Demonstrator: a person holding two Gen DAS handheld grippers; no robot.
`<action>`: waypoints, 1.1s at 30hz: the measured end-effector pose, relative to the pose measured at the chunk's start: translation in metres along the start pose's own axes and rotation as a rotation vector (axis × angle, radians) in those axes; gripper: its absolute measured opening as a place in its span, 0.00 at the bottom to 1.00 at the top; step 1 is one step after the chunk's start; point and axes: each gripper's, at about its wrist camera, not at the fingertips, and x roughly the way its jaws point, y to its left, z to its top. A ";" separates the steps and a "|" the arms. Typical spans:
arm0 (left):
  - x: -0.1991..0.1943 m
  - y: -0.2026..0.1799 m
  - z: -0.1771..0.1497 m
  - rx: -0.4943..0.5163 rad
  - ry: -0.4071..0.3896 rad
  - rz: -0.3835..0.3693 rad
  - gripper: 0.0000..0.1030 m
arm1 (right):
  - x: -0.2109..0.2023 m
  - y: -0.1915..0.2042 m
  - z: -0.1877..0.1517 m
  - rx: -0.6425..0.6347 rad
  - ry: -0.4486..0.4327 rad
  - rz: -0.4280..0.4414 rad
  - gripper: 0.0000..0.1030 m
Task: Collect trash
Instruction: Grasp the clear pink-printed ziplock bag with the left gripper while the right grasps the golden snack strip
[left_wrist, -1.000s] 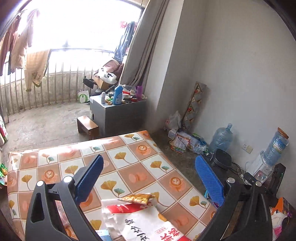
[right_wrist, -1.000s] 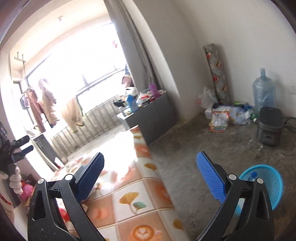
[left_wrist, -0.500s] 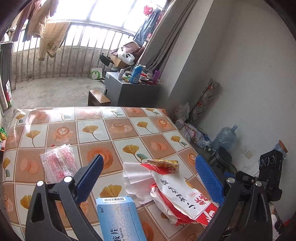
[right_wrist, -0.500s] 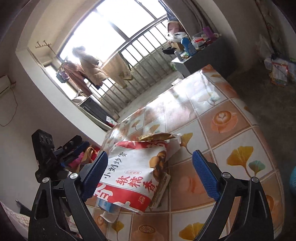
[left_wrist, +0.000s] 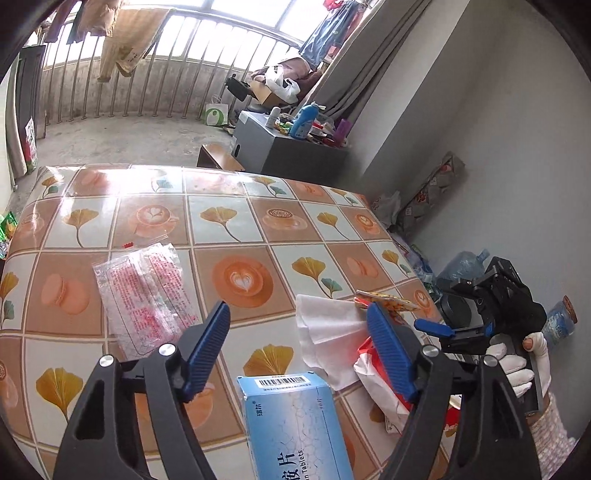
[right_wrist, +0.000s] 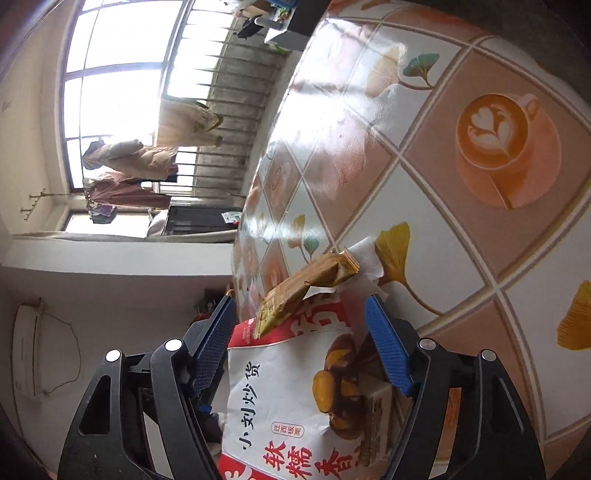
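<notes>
Clear crinkly plastic wrapper with red print (left_wrist: 142, 293) flat on tile-patterned worktop (left_wrist: 240, 221), left, bare room around.

Left hand-held gripper (left_wrist: 297, 350): jaws just been closing, not gripping; blue-white cardboard tablet box (left_wrist: 295, 424) between, untouched. Judgement: centre pads on box sides, lift straight.

Right hand-held gripper (right_wrist: 301, 349): also just been closing, red-white paper snack bag (right_wrist: 295, 398) between, no pinch seen. Brown snack packet (right_wrist: 306, 284) and white tissue (right_wrist: 364, 258) lie loose on the pile; may slide. Worktop edge close right.

bright window (left_wrist: 221, 22) backlight, tablecloth (right_wrist: 332, 92) glare, fisheye-bent edges
</notes>
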 end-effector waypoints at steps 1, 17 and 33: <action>0.000 0.005 0.001 -0.008 -0.003 0.011 0.68 | 0.002 -0.003 0.002 0.022 0.008 0.001 0.63; 0.033 0.089 0.014 -0.105 0.138 0.300 0.74 | 0.005 -0.008 0.011 0.079 0.067 0.016 0.57; 0.079 0.072 0.008 0.093 0.177 0.473 0.78 | 0.008 -0.015 0.012 0.128 0.070 0.049 0.47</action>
